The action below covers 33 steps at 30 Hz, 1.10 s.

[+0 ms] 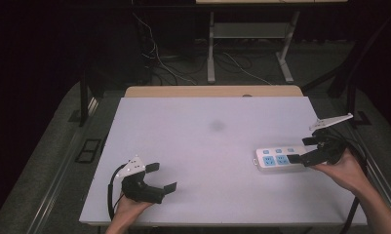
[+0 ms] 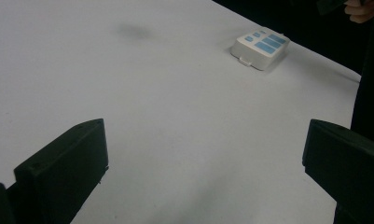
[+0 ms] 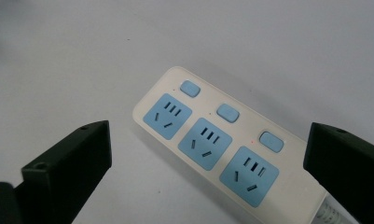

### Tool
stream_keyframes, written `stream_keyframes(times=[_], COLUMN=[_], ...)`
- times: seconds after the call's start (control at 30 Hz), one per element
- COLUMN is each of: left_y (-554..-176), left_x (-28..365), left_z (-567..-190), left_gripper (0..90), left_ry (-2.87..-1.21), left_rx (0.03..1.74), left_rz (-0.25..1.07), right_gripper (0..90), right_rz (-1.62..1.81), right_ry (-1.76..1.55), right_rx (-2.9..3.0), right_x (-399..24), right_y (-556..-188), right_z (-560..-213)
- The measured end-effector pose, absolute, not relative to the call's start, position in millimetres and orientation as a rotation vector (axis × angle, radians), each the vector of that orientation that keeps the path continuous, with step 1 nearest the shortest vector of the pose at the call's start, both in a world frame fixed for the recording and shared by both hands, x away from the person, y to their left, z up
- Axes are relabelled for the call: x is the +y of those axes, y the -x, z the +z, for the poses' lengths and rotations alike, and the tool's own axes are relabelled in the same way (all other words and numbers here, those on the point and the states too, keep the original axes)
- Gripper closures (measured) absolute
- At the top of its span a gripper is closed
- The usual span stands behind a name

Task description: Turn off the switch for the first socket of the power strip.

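Note:
A white power strip (image 1: 278,158) with three blue sockets and three blue switches lies flat near the table's right edge. My right gripper (image 1: 300,150) is open at the strip's right end, one jaw on each side of it, and holds nothing. The right gripper view looks down on the power strip (image 3: 212,140) between the wide-apart jaws of the right gripper (image 3: 205,163), with a small red dot beside the nearest switch. My left gripper (image 1: 163,177) is open and empty over the front left of the table. Beyond the left gripper (image 2: 205,154), the power strip (image 2: 260,45) lies far off.
The white tabletop (image 1: 207,146) has a faint grey smudge (image 1: 216,126) near its middle. A wooden strip (image 1: 212,91) borders the far edge. Behind the table are desk legs (image 1: 211,48) and loose cables (image 1: 159,63) on the floor. The strip's cord (image 3: 331,214) leaves at its right end.

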<state>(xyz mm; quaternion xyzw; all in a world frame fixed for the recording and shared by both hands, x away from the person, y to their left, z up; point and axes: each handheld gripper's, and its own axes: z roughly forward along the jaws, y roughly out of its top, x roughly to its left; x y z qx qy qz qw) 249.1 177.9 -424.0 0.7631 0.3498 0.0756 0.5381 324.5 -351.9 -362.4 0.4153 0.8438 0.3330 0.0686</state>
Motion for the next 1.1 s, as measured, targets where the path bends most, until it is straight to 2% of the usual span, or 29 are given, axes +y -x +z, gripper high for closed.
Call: stream_keyframes(times=[0.73,1.1], left_y=[-250.4,-250.7], left_x=[179.1,178.6], left_z=[-425.0,-425.1], left_gripper=[0.0,0.0], left_ry=[-1.817,-1.826], left_rx=[0.838,0.833], left_rz=[0.181,0.185], right_gripper=[1.0,39.7], right_rz=[0.985,0.97], right_ry=[-1.27,-1.265], right_rx=[2.534,2.532], right_x=[-362.1,-370.1], right_y=[-347.2,-354.8], right_z=[-368.4,-369.0])
